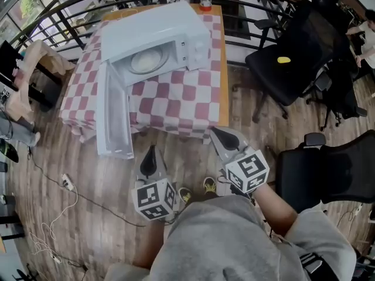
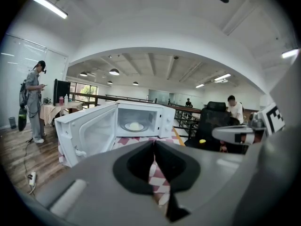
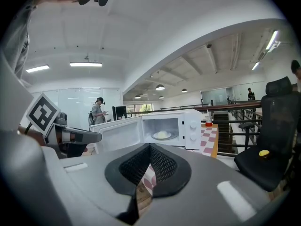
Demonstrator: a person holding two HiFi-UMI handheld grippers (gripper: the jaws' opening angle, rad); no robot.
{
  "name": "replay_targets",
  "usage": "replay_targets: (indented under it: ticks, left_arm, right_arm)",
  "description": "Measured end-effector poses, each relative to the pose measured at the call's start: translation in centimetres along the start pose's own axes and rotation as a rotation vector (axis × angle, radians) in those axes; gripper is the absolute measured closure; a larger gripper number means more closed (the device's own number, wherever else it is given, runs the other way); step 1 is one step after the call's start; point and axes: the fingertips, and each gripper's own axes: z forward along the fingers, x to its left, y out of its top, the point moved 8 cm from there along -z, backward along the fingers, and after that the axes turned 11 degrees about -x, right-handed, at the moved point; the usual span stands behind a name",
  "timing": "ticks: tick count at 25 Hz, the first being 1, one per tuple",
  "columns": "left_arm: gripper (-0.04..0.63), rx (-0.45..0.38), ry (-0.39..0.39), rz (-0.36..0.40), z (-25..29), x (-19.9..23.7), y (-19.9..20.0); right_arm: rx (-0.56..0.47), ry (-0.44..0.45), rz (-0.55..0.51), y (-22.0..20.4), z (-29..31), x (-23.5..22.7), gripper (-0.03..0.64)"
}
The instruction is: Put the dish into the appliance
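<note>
Both left gripper (image 1: 150,156) and right gripper (image 1: 225,138) are hovering closed and empty, the round white dish (image 1: 145,60) sitting ahead inside the open white microwave (image 1: 170,25), whose door (image 1: 113,117) is likely needing shutting next.

Checkered tablecloth (image 1: 176,95), red cup (image 1: 205,3), black chair (image 1: 304,34), yellow object (image 1: 283,60) on seat

dish (image 1: 145,61) in microwave (image 1: 159,23) on table (image 1: 188,100)

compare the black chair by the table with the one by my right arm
The far chair has a small yellow thing on its seat; the near chair shows nothing on it. The far chair stands beside the table, the near chair beside the right arm. Both are black office chairs.
</note>
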Motion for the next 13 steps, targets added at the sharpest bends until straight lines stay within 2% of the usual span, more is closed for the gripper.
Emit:
replay_targets:
  ticks: [13]
  left_arm:
    - [0.583,0.007,-0.010,-0.008,-0.49,-0.47,-0.53]
  right_arm:
    - [0.017,0.002,-0.003,-0.47,-0.32,0.09,0.617]
